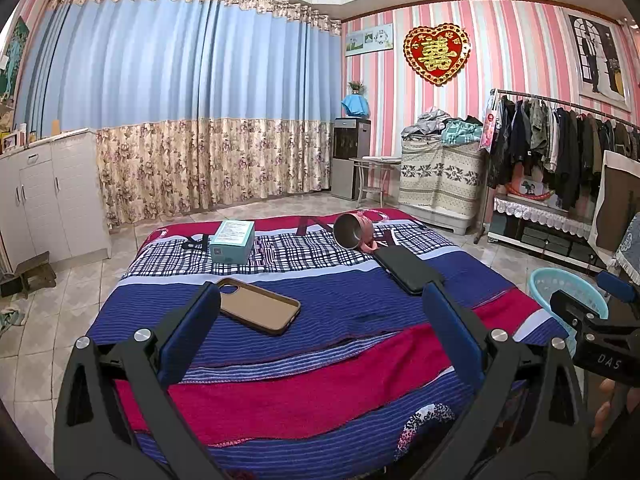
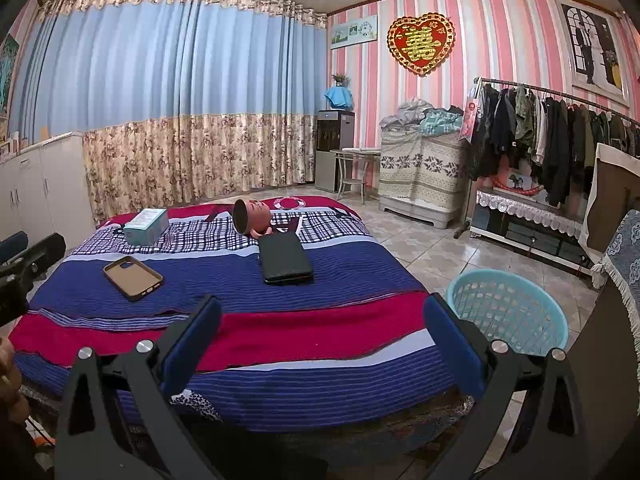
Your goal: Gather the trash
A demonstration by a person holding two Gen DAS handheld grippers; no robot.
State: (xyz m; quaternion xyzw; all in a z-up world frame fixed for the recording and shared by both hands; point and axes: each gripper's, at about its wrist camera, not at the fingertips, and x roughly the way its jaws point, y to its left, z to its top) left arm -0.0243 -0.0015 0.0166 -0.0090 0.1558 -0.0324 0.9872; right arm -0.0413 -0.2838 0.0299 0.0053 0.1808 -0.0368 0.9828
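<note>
On the striped bed cover [image 1: 340,300] lie a brown phone case [image 1: 258,306] [image 2: 133,278], a black phone [image 1: 408,268] [image 2: 285,259], a teal cardboard box [image 1: 233,241] [image 2: 146,227] and a pink mug [image 1: 356,231] [image 2: 252,218] tipped on its side. A light-blue plastic basket [image 2: 508,308] [image 1: 560,286] stands on the floor right of the bed. My left gripper [image 1: 320,300] is open above the near half of the bed, holding nothing. My right gripper [image 2: 322,314] is open too, over the near bed edge, left of the basket.
White cabinets [image 1: 48,196] line the left wall, with a small stool [image 1: 34,272] beside them. Behind the bed hang curtains [image 1: 200,100]. A water dispenser [image 1: 350,156], a covered stack [image 1: 440,172] and a clothes rack [image 1: 560,140] stand at right. Tiled floor [image 2: 420,240] surrounds the bed.
</note>
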